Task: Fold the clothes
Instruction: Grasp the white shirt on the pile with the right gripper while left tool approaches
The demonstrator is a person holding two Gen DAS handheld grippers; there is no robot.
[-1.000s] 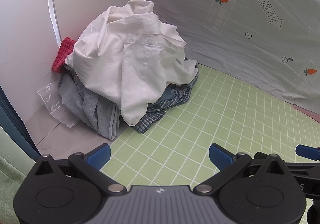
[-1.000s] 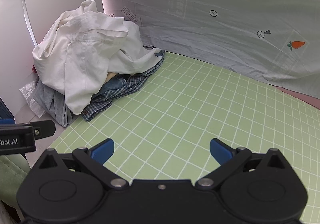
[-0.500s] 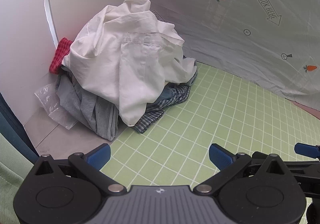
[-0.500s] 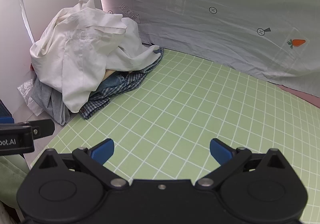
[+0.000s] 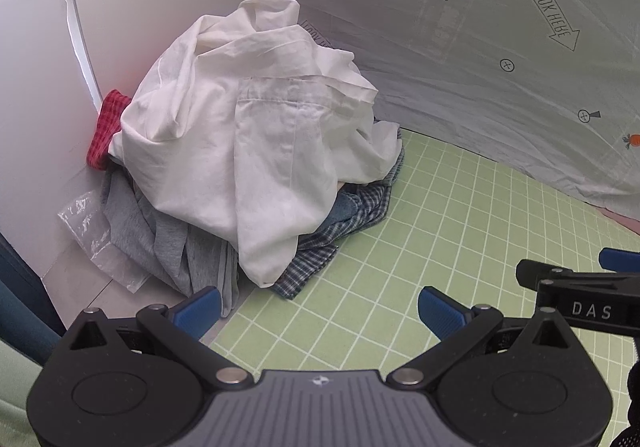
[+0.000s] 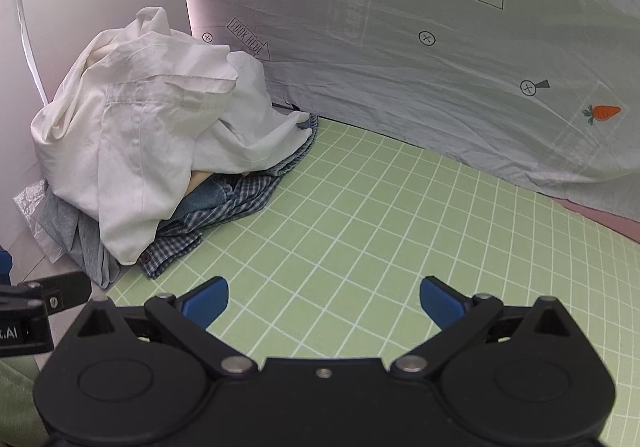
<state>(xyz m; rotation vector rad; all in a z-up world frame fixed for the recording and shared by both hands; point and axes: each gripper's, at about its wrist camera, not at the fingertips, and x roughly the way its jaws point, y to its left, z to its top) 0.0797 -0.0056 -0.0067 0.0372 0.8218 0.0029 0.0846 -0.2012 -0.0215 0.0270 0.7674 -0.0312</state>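
Under both your grippers lies the green mat (image 6: 400,215), with the printed sheet (image 6: 440,67) behind it. Your pile of clothes (image 5: 256,151) sits in the far left corner, white shirt (image 6: 132,135) on top. Left gripper (image 5: 318,307) and right gripper (image 6: 324,297) gape wide, holding nothing, well short of it.

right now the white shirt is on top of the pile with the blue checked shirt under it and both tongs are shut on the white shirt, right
Not quite. The white shirt tops the pile over the blue checked shirt, but both tongs are open and hold nothing: the left tongs and right tongs sit over the green mat, as each wrist view shows.
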